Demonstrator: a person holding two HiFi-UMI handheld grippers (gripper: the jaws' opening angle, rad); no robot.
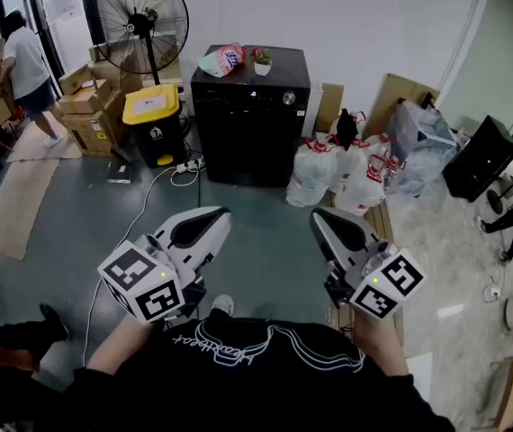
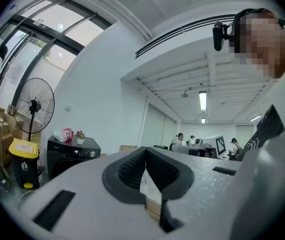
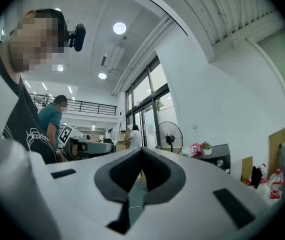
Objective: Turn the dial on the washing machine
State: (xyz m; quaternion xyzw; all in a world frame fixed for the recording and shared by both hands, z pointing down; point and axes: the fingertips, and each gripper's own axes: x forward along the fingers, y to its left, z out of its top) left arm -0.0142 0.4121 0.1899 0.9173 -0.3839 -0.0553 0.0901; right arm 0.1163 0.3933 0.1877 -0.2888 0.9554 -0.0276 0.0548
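Two handheld grippers held out low in the foreground, both well short of the black washing machine point(image 1: 250, 120) standing against the far white wall. Pads of the left gripper point(image 1: 221, 214) pressed together at the tips, nothing between them; those of the right gripper point(image 1: 317, 216) likewise closed tight and empty. Toward the right end of the machine's control strip, the round silver dial point(image 1: 289, 98), untouched and well apart from either pair of fingertips, across a stretch of grey floor point(image 1: 265, 241). From the head view, dial up and to the right of the left gripper's tips, up and slightly to the left of the right gripper's. From the left gripper view, machine and dial off to the left of the closed pads; from the right gripper view, off to the right. On the machine's lid, a pink packet point(image 1: 223, 59) beside a small potted plant point(image 1: 262, 61). Just left of the machine, a black bin point(image 1: 153, 120) with a yellow lid, a tall pedestal fan point(image 1: 142, 16) behind it and stacked cardboard boxes point(image 1: 90, 106) further left. To the right, tied white plastic bags point(image 1: 337, 171) on the floor. At far left, a person point(image 1: 24, 61) in a white shirt among the boxes.
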